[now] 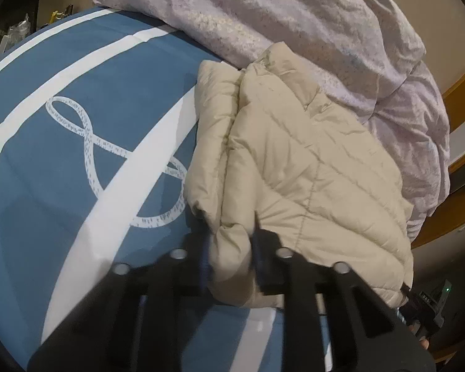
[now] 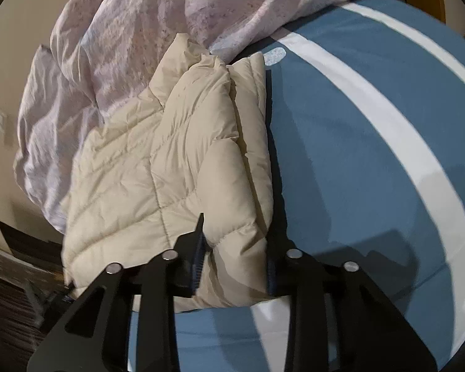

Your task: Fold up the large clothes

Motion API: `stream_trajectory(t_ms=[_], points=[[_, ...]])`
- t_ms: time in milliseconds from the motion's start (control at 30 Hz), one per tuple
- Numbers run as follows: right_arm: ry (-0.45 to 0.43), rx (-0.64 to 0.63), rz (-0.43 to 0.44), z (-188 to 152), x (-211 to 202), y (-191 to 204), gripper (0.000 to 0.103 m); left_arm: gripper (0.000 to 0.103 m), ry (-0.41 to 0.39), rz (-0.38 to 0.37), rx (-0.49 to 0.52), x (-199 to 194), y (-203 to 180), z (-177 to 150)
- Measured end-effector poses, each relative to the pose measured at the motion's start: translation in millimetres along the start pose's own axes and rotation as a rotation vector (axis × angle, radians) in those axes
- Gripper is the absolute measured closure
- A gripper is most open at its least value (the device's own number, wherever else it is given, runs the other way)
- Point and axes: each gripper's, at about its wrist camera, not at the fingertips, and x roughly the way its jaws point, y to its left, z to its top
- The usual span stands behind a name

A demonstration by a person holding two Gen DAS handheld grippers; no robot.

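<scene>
Cream quilted puffer jacket (image 1: 310,167) lies lengthwise toward twelve o'clock on the bed (image 1: 62,161), both grippers' jaws clamping its near hem.

The folded jacket (image 1: 310,167) lies on the bed (image 1: 62,161), its far end against the crumpled duvet (image 1: 294,15) heaped behind it. In the left wrist view, open bed lies left of the jacket (reversed in the right).
</scene>
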Motion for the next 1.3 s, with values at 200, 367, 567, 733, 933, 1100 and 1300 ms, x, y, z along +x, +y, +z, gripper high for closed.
stream_trajectory(t_ms=[200, 367, 567, 733, 933, 1100, 1300], points=[[-0.015, -0.015, 0.066, -9.7, -19.3, 14.3, 0.083, 0.093, -0.037, -0.007, 0.002, -21.3, 0.7, 5.5], [0.008, -0.037, 0.123, -29.6, -34.0, 23.7, 0.084, 0.093, -0.044, -0.023, -0.011, -55.3, 23.2, -2.0], [0.060, -0.072, 0.142, -69.4, -45.4, 31.5, 0.084, 0.093, -0.054, -0.016, 0.013, -91.8, 50.5, -22.8], [0.083, -0.122, 0.136, -96.4, -51.6, 42.5, 0.084, 0.093, -0.062, 0.001, 0.001, -111.0, 73.5, -33.2], [0.096, -0.173, 0.096, -117.1, -57.1, 50.6, 0.084, 0.093, -0.068, 0.002, -0.022, -124.3, 91.5, -43.7], [0.095, -0.227, 0.037, -126.8, -60.5, 55.6, 0.081, 0.091, -0.065, -0.007, -0.048, -127.6, 101.2, -49.0], [-0.030, -0.294, -0.082, -121.9, -78.1, 72.1, 0.066, 0.071, -0.056, 0.036, -0.063, -124.7, 101.5, -53.5]])
